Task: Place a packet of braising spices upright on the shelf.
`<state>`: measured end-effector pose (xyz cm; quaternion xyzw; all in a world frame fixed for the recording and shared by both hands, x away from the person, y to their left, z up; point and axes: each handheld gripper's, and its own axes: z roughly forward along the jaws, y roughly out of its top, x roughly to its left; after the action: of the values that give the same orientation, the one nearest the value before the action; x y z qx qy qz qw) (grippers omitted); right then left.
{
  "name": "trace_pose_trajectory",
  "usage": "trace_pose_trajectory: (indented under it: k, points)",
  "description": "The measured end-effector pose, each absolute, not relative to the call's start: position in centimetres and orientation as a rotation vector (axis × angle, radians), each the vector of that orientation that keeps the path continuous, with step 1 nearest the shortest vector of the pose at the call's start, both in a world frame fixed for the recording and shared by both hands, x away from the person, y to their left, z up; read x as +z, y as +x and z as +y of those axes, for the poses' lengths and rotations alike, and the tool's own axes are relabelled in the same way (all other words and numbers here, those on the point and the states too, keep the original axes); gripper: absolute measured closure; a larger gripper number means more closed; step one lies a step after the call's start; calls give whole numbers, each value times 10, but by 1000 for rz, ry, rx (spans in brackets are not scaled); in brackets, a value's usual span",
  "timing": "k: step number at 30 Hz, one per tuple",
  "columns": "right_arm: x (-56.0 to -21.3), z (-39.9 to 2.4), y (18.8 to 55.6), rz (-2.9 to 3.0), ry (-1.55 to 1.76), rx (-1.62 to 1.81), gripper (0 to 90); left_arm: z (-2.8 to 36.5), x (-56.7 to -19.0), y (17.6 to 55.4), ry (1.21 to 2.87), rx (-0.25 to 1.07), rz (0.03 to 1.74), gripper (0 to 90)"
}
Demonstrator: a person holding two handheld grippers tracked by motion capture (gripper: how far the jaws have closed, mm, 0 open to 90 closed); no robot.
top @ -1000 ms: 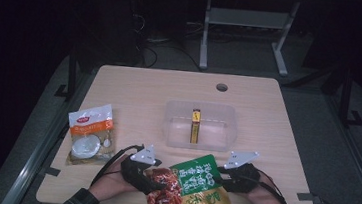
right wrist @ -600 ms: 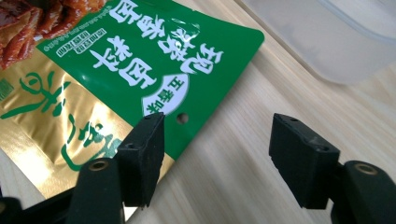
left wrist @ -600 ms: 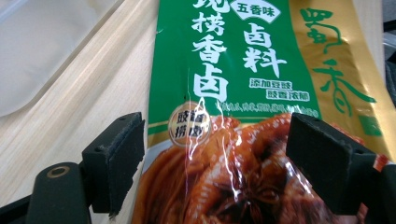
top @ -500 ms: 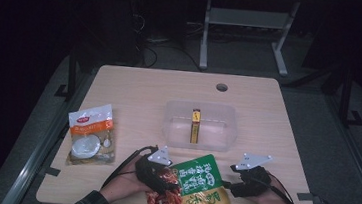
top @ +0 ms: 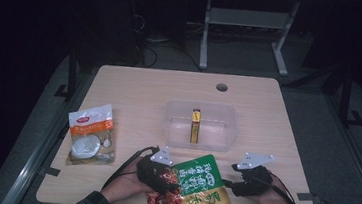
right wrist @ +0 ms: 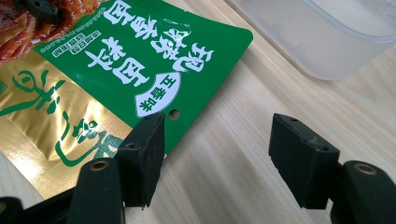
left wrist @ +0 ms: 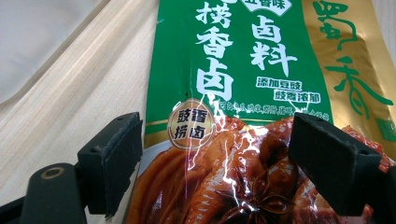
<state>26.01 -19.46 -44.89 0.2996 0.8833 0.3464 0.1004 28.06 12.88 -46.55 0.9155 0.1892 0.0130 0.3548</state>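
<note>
A green, gold and red snack pouch lies flat at the table's near edge. My left gripper sits over its red end. In the left gripper view the jaws stand wide apart above the printed pouch, left gripper open, pads off the film. To the pouch's right, my right gripper is open; its jaws have just been opening. In the right gripper view bare wood lies between the jaws of the right gripper, and one jaw overlaps the edge of the green pouch.
A clear plastic tub stands mid-table with a yellow stick pack inside; its corner, the tub, is also close ahead of the right gripper. A white and orange packet lies at the left. The wooden table has a cable hole.
The left gripper slid right onto the pouch's red end. The right gripper backed a little off the pouch's right edge, and the pouch settled flat.
</note>
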Motion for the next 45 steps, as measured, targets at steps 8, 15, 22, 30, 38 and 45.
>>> trace_pose_trajectory:
  k: [8, 15, 22, 30, 38, 45]
  points:
    - [-448, -195, 260, 2607, 883, 1024, 359, 130, -461, 280, 2402, 50, 446, 362]
    - [-448, -194, 260, 2606, 880, 1029, 363, 123, -457, 274, 2443, 46, 427, 656]
    - [-447, -194, 260, 2601, 885, 1033, 362, 123, -455, 277, 2472, 36, 390, 835]
    - [-446, -196, 260, 2586, 888, 1038, 355, 126, -453, 276, 2413, 20, 395, 891]
    - [-440, -200, 259, 2543, 910, 1080, 354, 142, -444, 282, 2318, 31, 454, 892]
    - [-437, -202, 259, 2519, 914, 1103, 353, 163, -429, 285, 2244, 72, 489, 893]
